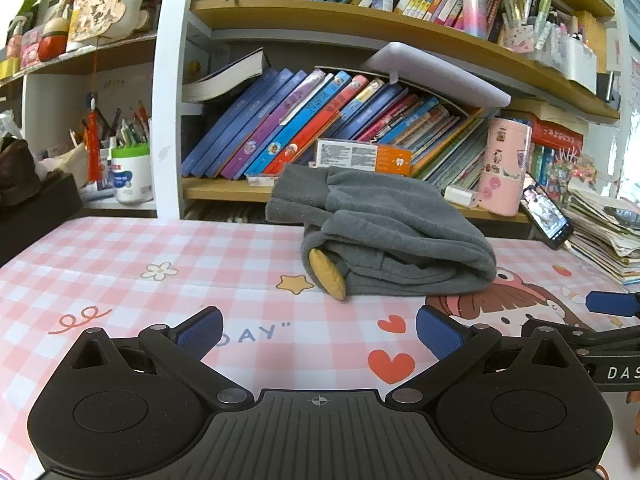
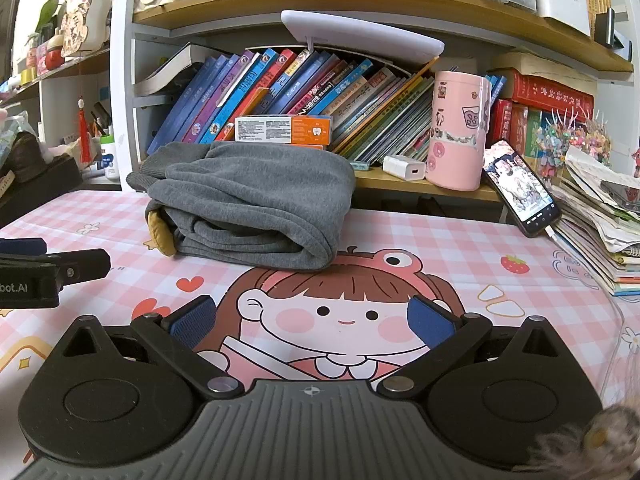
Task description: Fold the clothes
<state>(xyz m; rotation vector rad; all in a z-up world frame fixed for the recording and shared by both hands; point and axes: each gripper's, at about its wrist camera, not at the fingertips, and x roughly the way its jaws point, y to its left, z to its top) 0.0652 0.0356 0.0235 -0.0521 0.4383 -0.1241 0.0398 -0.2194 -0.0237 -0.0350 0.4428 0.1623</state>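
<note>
Lying folded into a thick bundle, the grey garment [image 1: 384, 236] sits on the pink checked tablecloth [image 1: 140, 248] at the far side of the table, just in front of the bookshelf [image 1: 304, 20]. A yellow patch [image 1: 326, 274] shows at its near left corner.

Only the right wrist view takes in the whole cartoon girl's face [image 2: 320, 312] printed on the cloth, and it shows the phone [image 2: 520, 188] leaning fully against the stack of papers [image 2: 600, 220], its screen lit, with a white charger block [image 2: 404, 168] beside the pink tumbler [image 2: 458, 132]. The left wrist view instead shows the green-topped tub [image 1: 131, 174] of pens on the side shelf, the letters "DAY" [image 1: 256, 332] on the cloth, and a star print [image 1: 296, 283] beside the garment.

Each view catches a piece of the other tool — the right gripper [image 2: 312, 326] at the left view's right edge, the left gripper [image 1: 318, 334] at the right view's left edge.

Both grippers have their blue-padded fingers spread wide and hold nothing. The garment lies beyond both sets of fingertips, apart from them — ahead and slightly right of centre for the left gripper, ahead and to the left for the right one. Bare cloth shows between the fingers and the bundle in both views.
</note>
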